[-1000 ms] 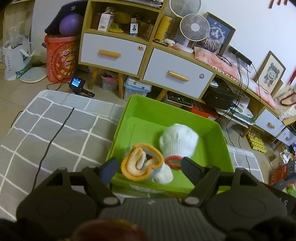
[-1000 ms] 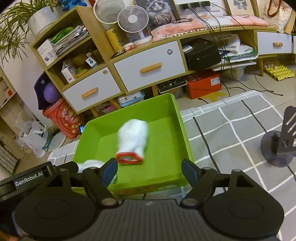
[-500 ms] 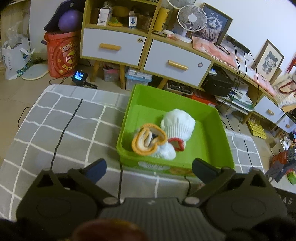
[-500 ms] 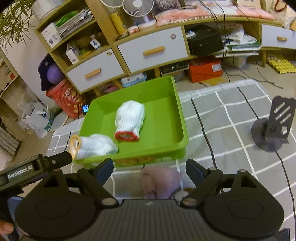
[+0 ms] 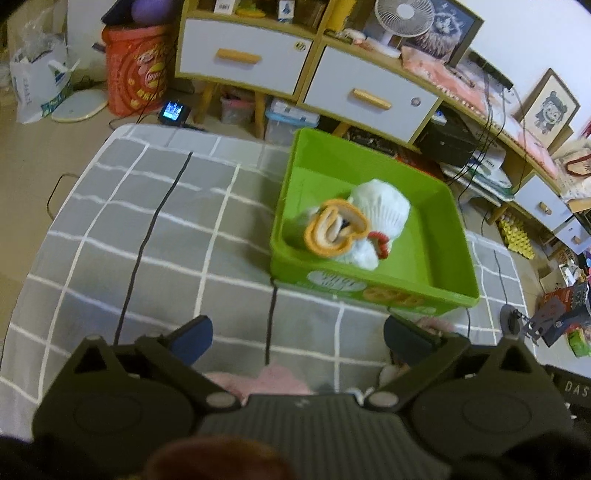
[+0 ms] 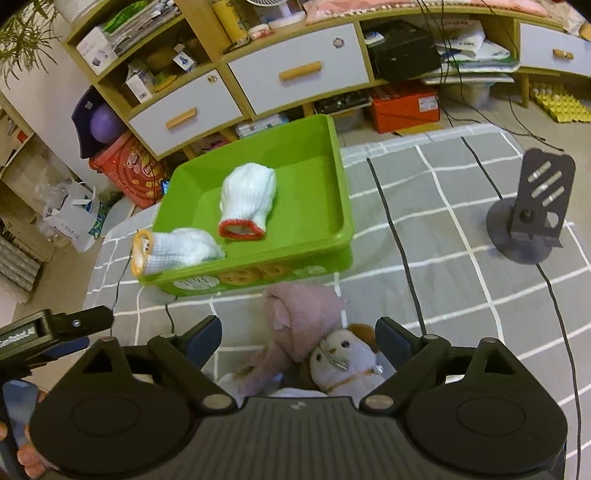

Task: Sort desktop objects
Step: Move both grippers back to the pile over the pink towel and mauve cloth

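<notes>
A green bin (image 5: 436, 288) (image 6: 332, 166) stands on the grey checked tablecloth. In it lie a white glove with an orange cuff (image 5: 334, 230) (image 6: 173, 251) and a white glove with a red cuff (image 5: 384, 206) (image 6: 247, 199). A plush toy with a pink cloth (image 6: 314, 339) lies in front of the bin, between the fingers of my right gripper (image 6: 297, 339), which is open. My left gripper (image 5: 297, 338) is open and empty, held back from the bin, with pink cloth (image 5: 273, 380) just below it.
A dark metal stand (image 6: 532, 206) sits on the table at the right. Black cables (image 5: 147, 236) run across the cloth. Behind the table is a low wooden cabinet with white drawers (image 5: 243, 55), a fan (image 5: 402, 14) and clutter on the floor.
Both grippers pulled back from the bin and away from the gloves. The plush toy and pink cloth came into view under the right gripper. The gloves stay in the bin.
</notes>
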Demonstrator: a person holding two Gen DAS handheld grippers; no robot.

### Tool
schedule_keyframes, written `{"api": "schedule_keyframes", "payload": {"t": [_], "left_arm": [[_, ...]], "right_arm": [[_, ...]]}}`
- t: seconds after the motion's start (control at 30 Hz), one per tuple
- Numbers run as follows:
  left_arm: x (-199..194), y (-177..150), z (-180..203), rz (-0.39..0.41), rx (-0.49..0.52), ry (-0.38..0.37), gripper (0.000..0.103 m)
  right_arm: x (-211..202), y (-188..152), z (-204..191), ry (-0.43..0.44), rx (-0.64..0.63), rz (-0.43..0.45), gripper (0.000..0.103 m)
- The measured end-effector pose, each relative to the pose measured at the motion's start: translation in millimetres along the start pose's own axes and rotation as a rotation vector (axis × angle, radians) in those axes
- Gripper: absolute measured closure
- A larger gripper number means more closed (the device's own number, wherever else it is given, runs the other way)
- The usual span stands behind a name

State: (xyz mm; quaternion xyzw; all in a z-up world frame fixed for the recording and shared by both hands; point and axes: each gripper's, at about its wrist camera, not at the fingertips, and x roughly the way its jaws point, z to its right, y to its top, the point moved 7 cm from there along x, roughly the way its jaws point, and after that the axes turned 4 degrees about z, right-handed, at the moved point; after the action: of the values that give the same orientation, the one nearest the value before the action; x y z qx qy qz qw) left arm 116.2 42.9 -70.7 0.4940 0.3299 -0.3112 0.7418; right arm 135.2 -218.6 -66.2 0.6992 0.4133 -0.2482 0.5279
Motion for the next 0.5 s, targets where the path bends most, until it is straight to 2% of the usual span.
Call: {"api": "schedule_keyframes", "payload": {"t": [0.5], "left_arm": [[-0.2, -31.6, -42.8, -0.169, -0.072, -0.034, 0.001]], "right_arm": [[18.4, -7.3, 13.9, -0.011, 0.022, -0.054, 0.012]]}}
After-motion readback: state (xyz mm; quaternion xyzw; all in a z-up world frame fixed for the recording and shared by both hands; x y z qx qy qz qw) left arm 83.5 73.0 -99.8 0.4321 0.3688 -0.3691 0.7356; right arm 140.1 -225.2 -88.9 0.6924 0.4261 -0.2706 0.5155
